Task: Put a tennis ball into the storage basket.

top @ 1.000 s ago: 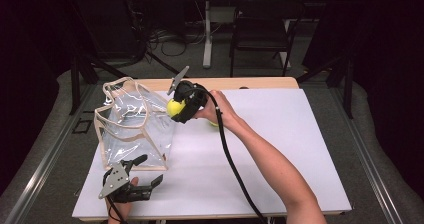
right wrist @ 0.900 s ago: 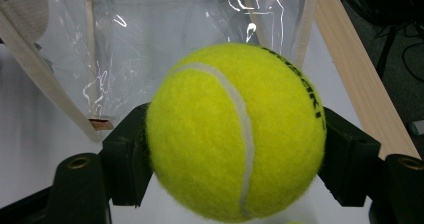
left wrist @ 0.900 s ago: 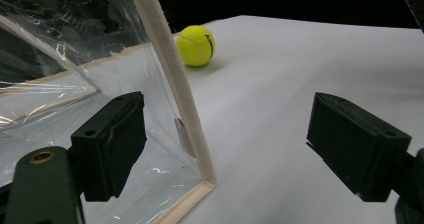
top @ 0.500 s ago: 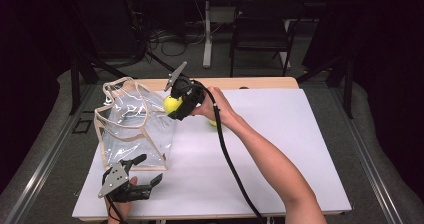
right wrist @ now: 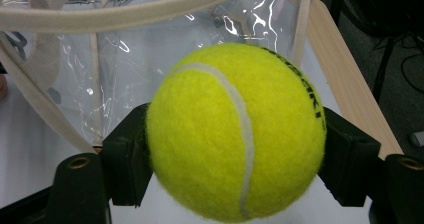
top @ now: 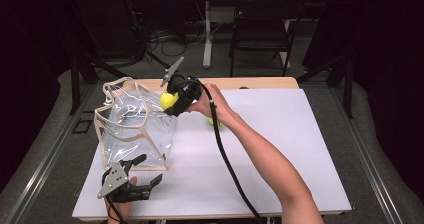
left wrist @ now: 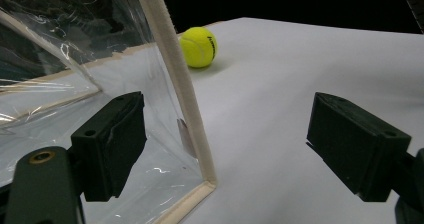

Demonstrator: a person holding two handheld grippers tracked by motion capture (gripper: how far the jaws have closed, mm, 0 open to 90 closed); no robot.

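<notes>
At the mouth of the clear bag (top: 135, 129) my right claw (top: 172, 100) hangs with its jaws clamped on a tennis ball (top: 168, 100), just beside the bag's upper rim toward the far edge of the worktop (top: 280, 149). From the right gripper view the ball (right wrist: 235, 131) sits squarely between the two pads, with the cream-trimmed opening directly beyond it. To do this drop well, I judge I need the ball fully over the opening before I let go, clear of that soft trim (it looks floppy and could fold inward). My left claw (top: 135, 180) rests near the bag's front corner, jaws apart and gripping nothing; it could steady that corner edge (left wrist: 182, 91) if the bag sags. A ball has no long axis, but its white seam runs roughly top to bottom toward the camera. The bag stands upright, mouth facing up, leaning slightly. A second ball (left wrist: 199, 46) lies on the worktop beyond.
</notes>
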